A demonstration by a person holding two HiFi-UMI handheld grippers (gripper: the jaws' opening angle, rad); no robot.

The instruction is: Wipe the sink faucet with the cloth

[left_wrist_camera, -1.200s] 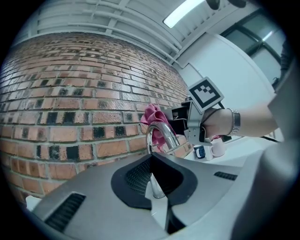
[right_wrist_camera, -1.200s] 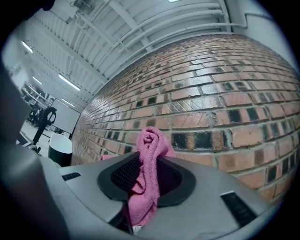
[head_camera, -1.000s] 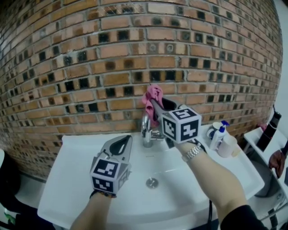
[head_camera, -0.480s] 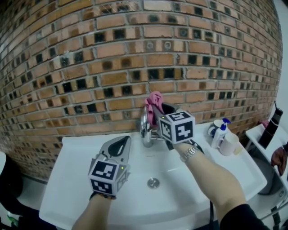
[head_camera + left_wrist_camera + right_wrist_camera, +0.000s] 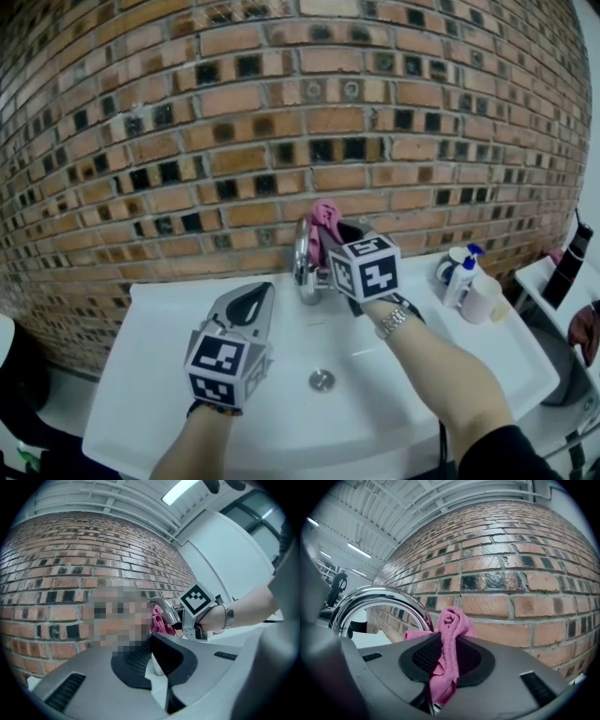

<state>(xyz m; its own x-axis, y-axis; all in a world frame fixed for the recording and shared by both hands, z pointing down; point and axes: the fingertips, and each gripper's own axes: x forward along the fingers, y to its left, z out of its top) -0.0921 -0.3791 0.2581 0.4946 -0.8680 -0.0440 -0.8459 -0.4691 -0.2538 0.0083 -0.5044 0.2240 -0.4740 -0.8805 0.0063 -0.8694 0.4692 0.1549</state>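
Observation:
A chrome faucet (image 5: 302, 267) curves up at the back of the white sink (image 5: 159, 375). My right gripper (image 5: 330, 234) is shut on a pink cloth (image 5: 323, 218) and holds it against the right side of the faucet's arch. Its jaws have just been closing on the cloth. In the right gripper view the cloth (image 5: 449, 639) bunches between the pads, with the faucet (image 5: 379, 597) just to the left. My left gripper (image 5: 255, 295) hangs shut and empty over the basin, left of the faucet. From it I see the faucet (image 5: 164, 611) and the cloth (image 5: 160, 623) straight ahead.
A brick wall (image 5: 187, 141) rises right behind the sink. A small spray bottle (image 5: 457, 277) and a white cup (image 5: 480, 300) stand on the sink's right rim. The drain (image 5: 322, 380) sits mid-basin. A dark bottle (image 5: 567, 267) stands on a shelf far right.
My right gripper has come down with the cloth, from above the faucet's arch to beside it. The left gripper has stayed where it was.

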